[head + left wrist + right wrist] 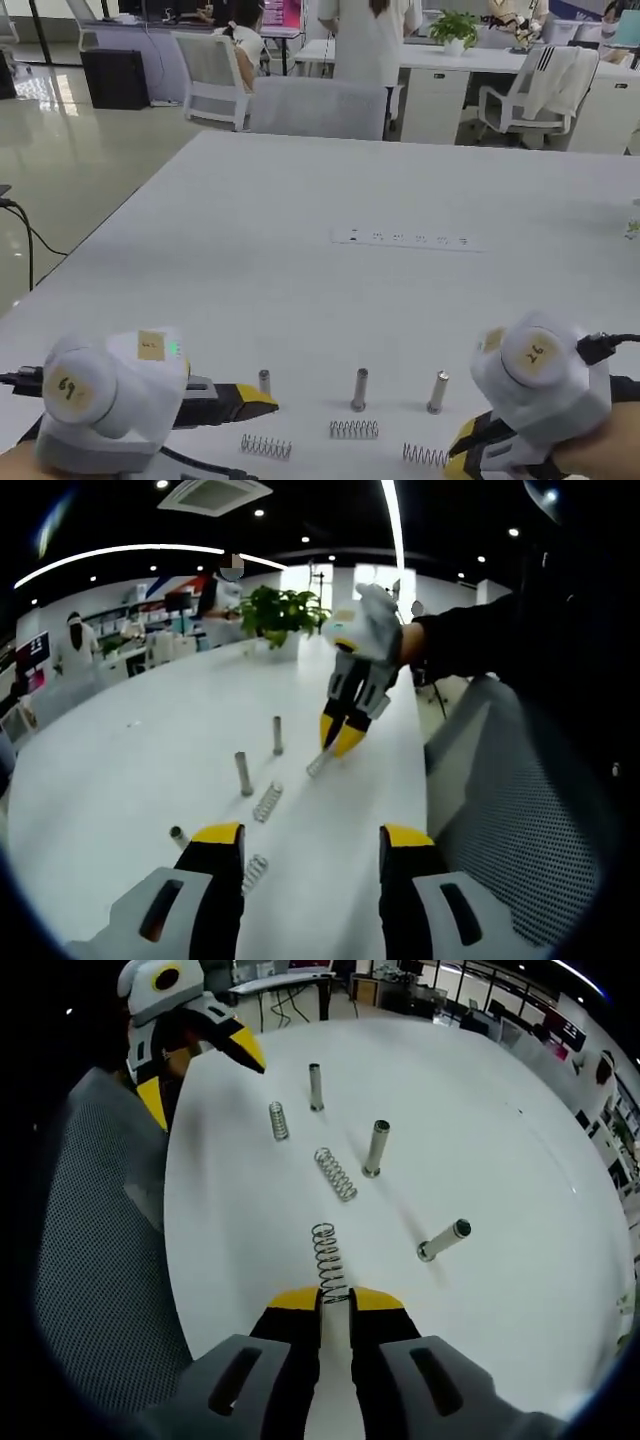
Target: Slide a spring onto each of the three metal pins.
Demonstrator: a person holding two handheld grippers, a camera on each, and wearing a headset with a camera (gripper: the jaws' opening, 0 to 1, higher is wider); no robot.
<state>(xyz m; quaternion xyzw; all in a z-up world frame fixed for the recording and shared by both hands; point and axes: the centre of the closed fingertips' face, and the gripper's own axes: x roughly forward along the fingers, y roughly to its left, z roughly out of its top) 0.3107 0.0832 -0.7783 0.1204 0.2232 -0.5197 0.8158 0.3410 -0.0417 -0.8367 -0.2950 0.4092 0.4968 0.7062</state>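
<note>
The right gripper is pinched shut on the near end of the right spring, which lies on the white table. The left gripper hangs wide open and empty beside the left pin. The middle pin and right pin stand upright. The left spring and middle spring lie on the near side of the pins.

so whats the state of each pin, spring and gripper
left grey metal pin: upright, bare
middle grey metal pin: upright, bare
right grey metal pin: upright, bare
left coiled wire spring: lying loose
middle coiled wire spring: lying loose
right coiled wire spring: lying, end pinched
left yellow-tipped gripper: open, empty
right yellow-tipped gripper: shut on that spring
</note>
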